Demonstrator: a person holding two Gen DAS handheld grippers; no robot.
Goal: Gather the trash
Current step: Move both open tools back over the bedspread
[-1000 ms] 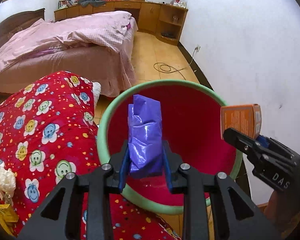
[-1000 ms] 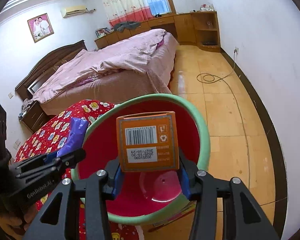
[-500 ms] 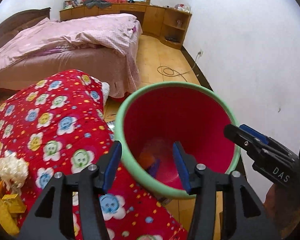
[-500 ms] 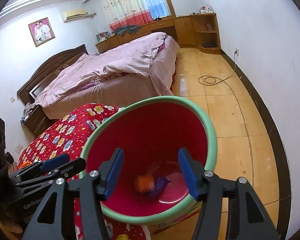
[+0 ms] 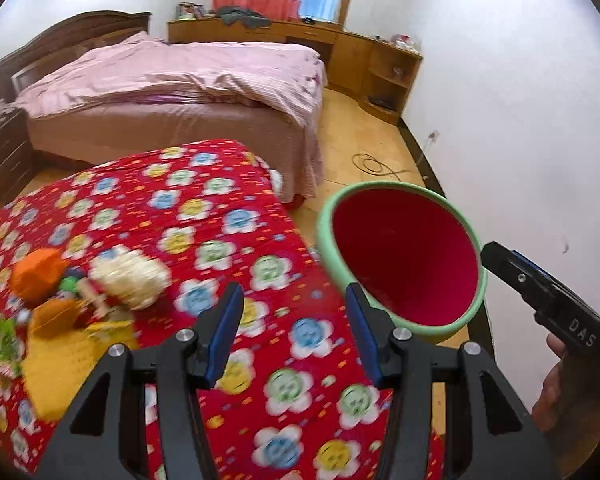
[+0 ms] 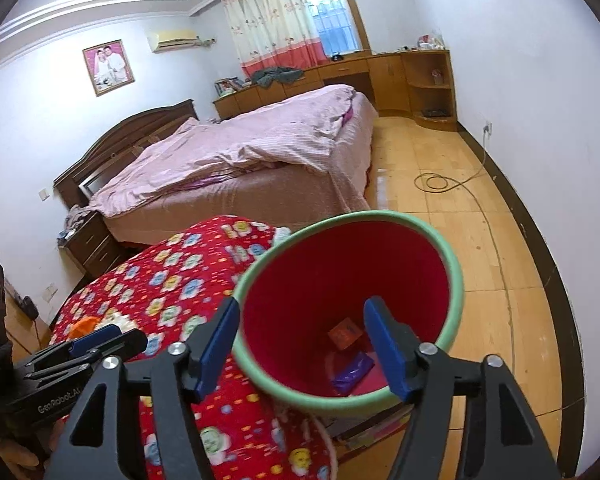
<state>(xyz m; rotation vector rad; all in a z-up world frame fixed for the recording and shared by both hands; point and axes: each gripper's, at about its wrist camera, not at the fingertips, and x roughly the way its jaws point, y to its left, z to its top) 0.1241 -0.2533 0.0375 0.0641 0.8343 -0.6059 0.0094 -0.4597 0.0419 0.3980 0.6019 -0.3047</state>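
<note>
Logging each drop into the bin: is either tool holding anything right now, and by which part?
Nothing is held. The left tool and right tool are both open and empty; the orange box and purple wrapper lie in the bin.

The round red plastic bin with a pale green rim (image 6: 456, 276) looks smooth and faintly glossy inside. In it lie a small orange cardboard box (image 6: 344, 333), matt, and a crinkled purple plastic wrapper (image 6: 352, 372) with a slight sheen. The red flower-printed quilted cloth (image 5: 204, 240) on the table is soft and matt. Far off, the pink bed cover (image 5: 188, 72) is creased fabric; the floor (image 6: 432, 216) is glossy yellow wood
</note>
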